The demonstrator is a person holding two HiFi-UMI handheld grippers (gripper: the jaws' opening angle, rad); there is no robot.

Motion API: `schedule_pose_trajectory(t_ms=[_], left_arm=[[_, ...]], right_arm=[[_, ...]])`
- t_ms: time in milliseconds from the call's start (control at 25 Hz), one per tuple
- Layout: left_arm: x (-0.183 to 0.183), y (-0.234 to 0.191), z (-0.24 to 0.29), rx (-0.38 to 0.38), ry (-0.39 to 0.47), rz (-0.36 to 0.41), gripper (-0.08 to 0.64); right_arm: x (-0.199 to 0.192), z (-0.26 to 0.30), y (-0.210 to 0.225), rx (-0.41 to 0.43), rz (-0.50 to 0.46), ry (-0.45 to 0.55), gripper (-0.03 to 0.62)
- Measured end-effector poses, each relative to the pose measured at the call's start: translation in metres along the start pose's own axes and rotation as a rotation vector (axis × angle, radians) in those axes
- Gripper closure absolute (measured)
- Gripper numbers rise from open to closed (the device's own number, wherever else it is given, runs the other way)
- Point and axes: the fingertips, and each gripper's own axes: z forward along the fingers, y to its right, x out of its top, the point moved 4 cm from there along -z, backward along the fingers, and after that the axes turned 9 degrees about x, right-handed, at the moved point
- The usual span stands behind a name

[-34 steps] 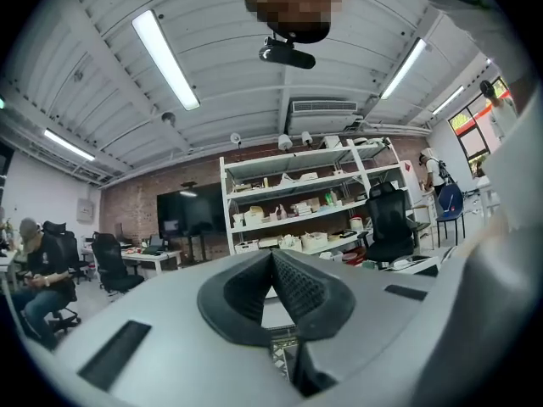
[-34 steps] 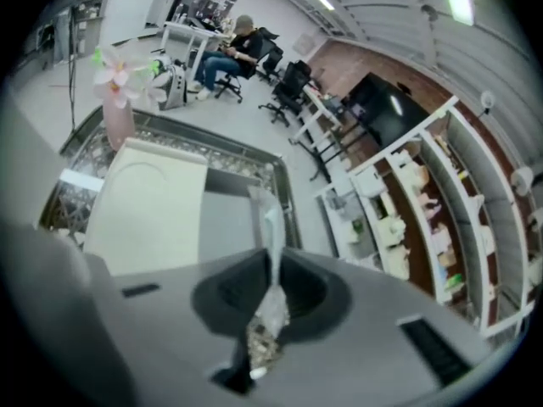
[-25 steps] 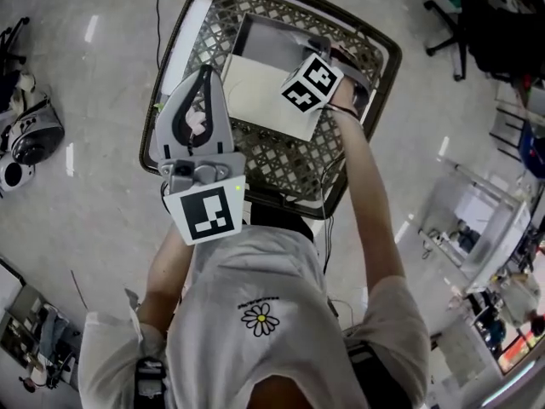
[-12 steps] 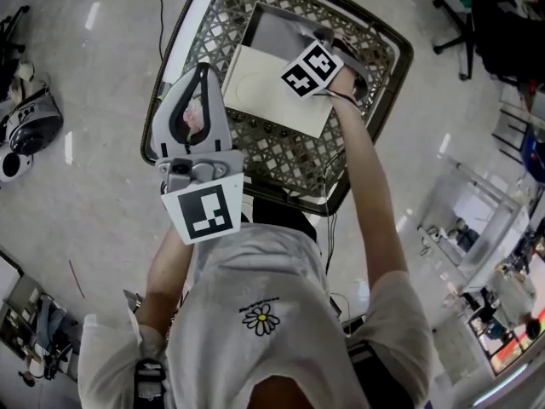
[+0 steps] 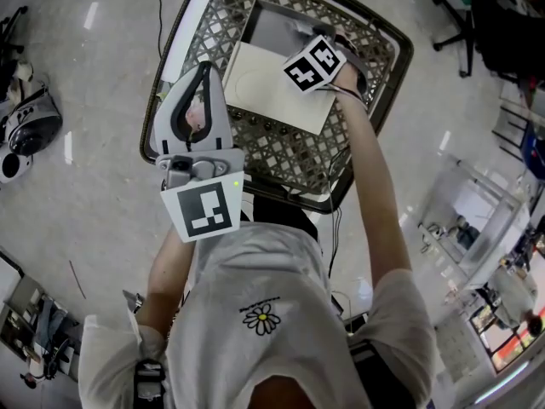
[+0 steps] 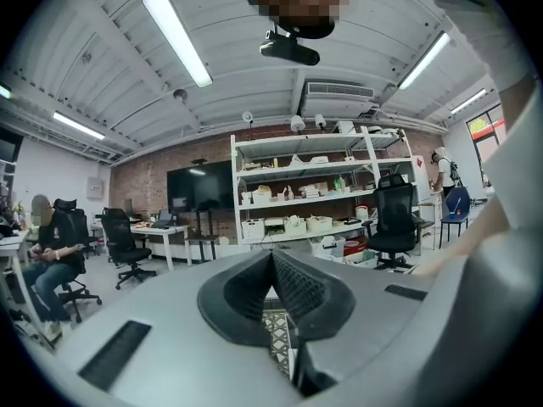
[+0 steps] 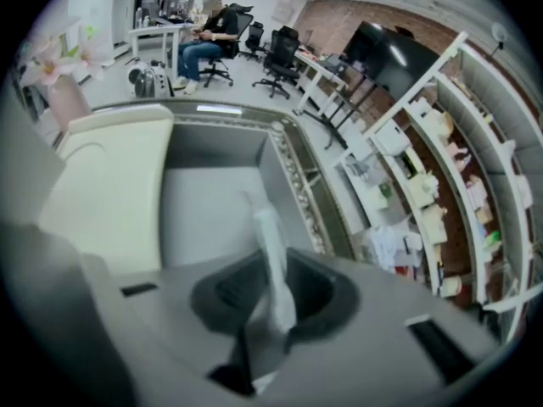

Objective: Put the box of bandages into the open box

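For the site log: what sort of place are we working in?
Likely an office-style lab or workshop: a brick back wall, white shelving stocked with boxes and supplies, and desks with swivel office chairs.

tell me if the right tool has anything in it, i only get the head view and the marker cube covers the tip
Observer: Yes. In the right gripper view a thin white bandage box stands edge-on between the right tool's jaws, which are opening.
Operator: is it over the open box
Observer: It points into the open box, above its bare grey floor, beside the cream lid.
Operator: and the left tool
Observer: The left tool is shut with nothing in it, aimed up toward the ceiling lights.
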Motion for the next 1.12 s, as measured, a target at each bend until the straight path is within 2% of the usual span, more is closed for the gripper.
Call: schedule_pose_trajectory(t_ms=[120,240,360,560,1120], left_arm=[[-0.001,0.001,-0.001,-0.009,-0.008,-0.01,0.535],[-0.002,0.0,-0.003,-0.01,-0.007,-0.014,0.535],[-0.003,-0.001,-0.004,-0.008,-0.008,-0.018,0.535],[-0.001,-0.002,-0.005,-0.003,0.002,-0.025,0.535],[0.025,-0.003,-0.017,-0.007,0.066,-0.055,0.535]], right_arm=[[0.0,-0.001,-0.005,0.063,0.006,0.007,0.416],[0.0,-0.003,-0.012,0.122,-0.019,0.005,0.378],[-0.001,-0.005,-0.018,0.171,-0.027,0.017,0.365],[0.001,-0.014,-0.016,0.196,-0.019,0.036,0.348],[0.012,-0.064,0.0,0.133,-0.03,0.073,0.347]])
